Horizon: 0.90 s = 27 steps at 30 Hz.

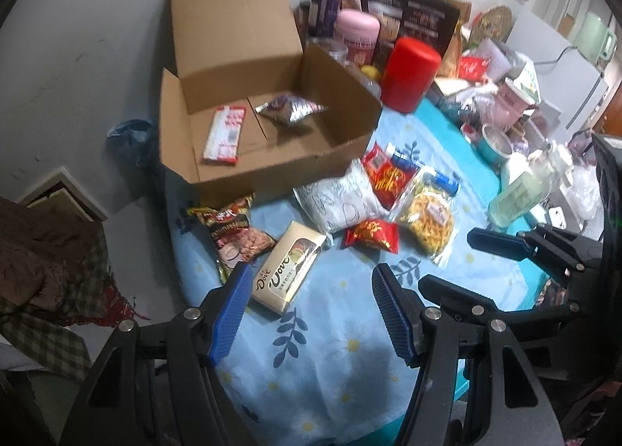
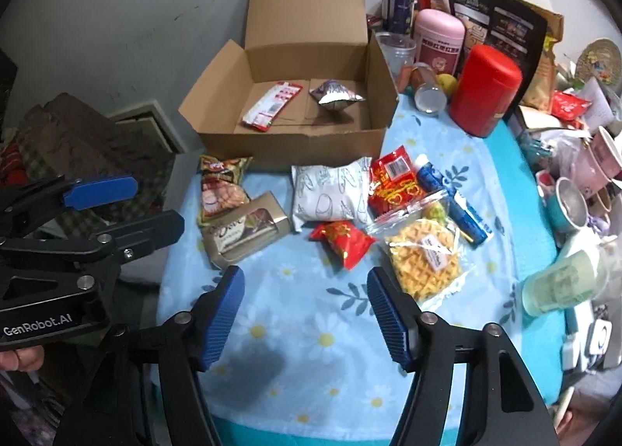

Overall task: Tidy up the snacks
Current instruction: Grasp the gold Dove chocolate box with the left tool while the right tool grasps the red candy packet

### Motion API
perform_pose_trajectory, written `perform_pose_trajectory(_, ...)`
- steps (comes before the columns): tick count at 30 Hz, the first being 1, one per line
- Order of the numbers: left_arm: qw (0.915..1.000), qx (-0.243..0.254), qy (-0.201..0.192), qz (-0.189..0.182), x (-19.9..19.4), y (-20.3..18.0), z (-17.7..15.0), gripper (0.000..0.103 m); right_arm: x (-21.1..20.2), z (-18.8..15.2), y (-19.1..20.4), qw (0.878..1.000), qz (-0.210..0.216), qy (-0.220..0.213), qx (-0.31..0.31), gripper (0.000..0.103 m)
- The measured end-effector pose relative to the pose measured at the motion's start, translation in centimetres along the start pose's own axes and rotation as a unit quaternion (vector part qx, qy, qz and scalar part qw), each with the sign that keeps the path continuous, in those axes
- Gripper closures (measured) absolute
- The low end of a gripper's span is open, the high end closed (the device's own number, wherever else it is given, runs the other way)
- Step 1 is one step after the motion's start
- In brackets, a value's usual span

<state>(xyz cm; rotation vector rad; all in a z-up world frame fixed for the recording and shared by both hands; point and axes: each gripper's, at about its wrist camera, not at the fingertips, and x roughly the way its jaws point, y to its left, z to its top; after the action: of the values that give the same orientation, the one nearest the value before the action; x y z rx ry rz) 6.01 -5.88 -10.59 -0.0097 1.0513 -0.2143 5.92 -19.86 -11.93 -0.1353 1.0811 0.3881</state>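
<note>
An open cardboard box [image 1: 342, 150] [image 2: 295, 143] stands at the back of the blue flowered table. In it lie a red-and-white packet [image 1: 225, 131] [image 2: 272, 104] and a silver pouch [image 1: 289, 108] [image 2: 334, 96]. In front of it lie a brown snack bag [image 2: 221, 189], a Dove box [image 1: 287, 271] [image 2: 245, 232], a white pouch [image 2: 330, 193], a small red packet [image 2: 342, 240], a red bag [image 2: 392, 182], a waffle bag [image 2: 427, 259] and a blue tube [image 2: 455, 205]. My left gripper [image 1: 311, 302] [image 2: 132, 209] hangs open just short of the Dove box. My right gripper [image 2: 307, 306] [image 1: 466, 267] is open and holds nothing, near the small red packet.
A red canister [image 2: 486, 92], a pink jar [image 2: 439, 38], dark bags and cups crowd the back right. A pale green bottle [image 2: 559, 283] lies at the right edge. Left of the table's edge is a chair with checked cloth [image 1: 46, 251].
</note>
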Motion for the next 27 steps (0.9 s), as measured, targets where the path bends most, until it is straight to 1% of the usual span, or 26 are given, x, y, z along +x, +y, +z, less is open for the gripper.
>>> perform_pose_trajectory(5,0.9995,-0.010,0.028,-0.005,2.8,0.2,0.2,0.040,2.6,-0.1,-1.4,1.000,0.012,0.023,0.004,0.037)
perform_pose_trajectory(9,0.9988,-0.009,0.048,0.000,4.9,0.1,0.4,0.040,4.3,-0.3,-2.6,0.999,0.022,0.034,0.015,0.037)
perform_pose_trajectory(12,0.9977,-0.017,0.065,0.008,6.4,0.4,0.5,0.040,5.9,-0.3,-3.6,0.998,0.030,0.048,0.017,0.037)
perform_pose_trajectory(16,0.9963,-0.018,0.083,0.015,8.3,0.8,0.6,0.040,7.5,0.1,-4.7,0.997,0.029,0.065,0.015,0.037)
perform_pose_trajectory(20,0.9950,-0.017,0.097,0.019,10.2,1.3,0.8,0.040,8.6,1.2,-5.4,0.997,0.032,0.063,0.006,0.036)
perform_pose_trajectory(23,0.9933,-0.021,0.109,0.031,11.7,1.7,1.0,0.040,9.6,2.1,-5.8,0.997,0.050,0.065,-0.002,0.036)
perform_pose_trajectory(27,0.9916,-0.027,0.125,0.018,13.0,2.3,1.0,0.040,11.0,3.0,-6.1,0.995,0.072,0.069,-0.013,0.036)
